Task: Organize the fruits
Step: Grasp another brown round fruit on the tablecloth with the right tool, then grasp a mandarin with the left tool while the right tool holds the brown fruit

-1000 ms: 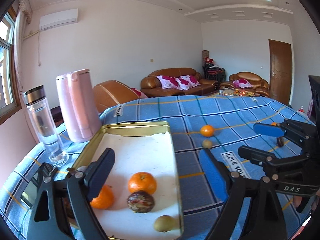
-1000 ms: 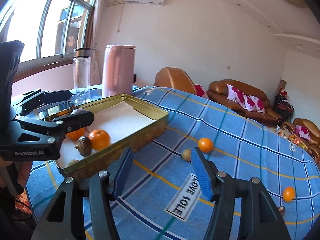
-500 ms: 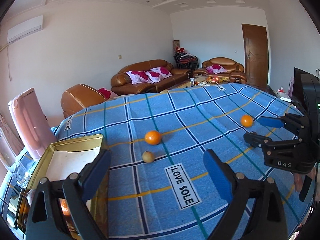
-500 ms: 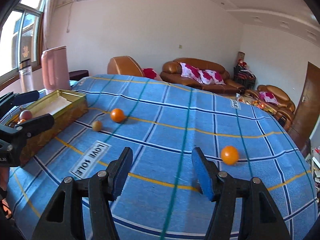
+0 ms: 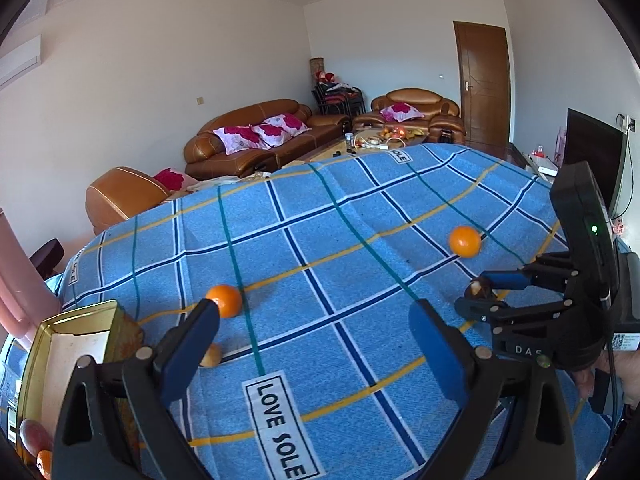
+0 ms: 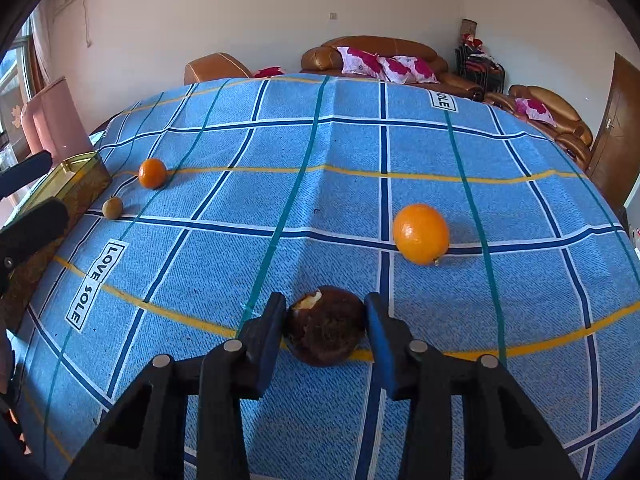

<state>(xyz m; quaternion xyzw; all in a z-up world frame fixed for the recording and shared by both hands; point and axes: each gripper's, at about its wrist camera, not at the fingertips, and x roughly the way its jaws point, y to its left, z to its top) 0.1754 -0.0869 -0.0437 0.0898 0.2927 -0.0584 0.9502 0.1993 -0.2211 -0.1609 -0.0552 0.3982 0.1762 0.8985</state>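
Note:
My right gripper (image 6: 325, 316) is low over the blue checked cloth. Its jaws are closing, and both pads touch a dark brown fruit (image 6: 326, 336) with a pale broken patch. The left wrist view shows the same gripper (image 5: 474, 292) with the fruit (image 5: 476, 289) at its tips. A large orange (image 6: 421, 234) lies just beyond it. My left gripper (image 5: 314, 316) hovers above the cloth with nothing between its opening jaws. A second orange (image 5: 225, 300) and a small brownish-green fruit (image 5: 211, 356) lie by its left finger, close to the gold tin tray (image 5: 72, 320).
The tray holds a reddish fruit (image 5: 34, 436) and an orange (image 5: 44, 460) at its near end. A pink kettle (image 6: 56, 120) stands behind the tray. A hand (image 5: 624, 376) holds the right gripper at the table's right edge. Sofas stand behind the table.
Both views swung right, away from the tray. My right gripper dropped to the dark brown fruit and narrowed its jaws around it. My left gripper left the tray and now hangs over the cloth.

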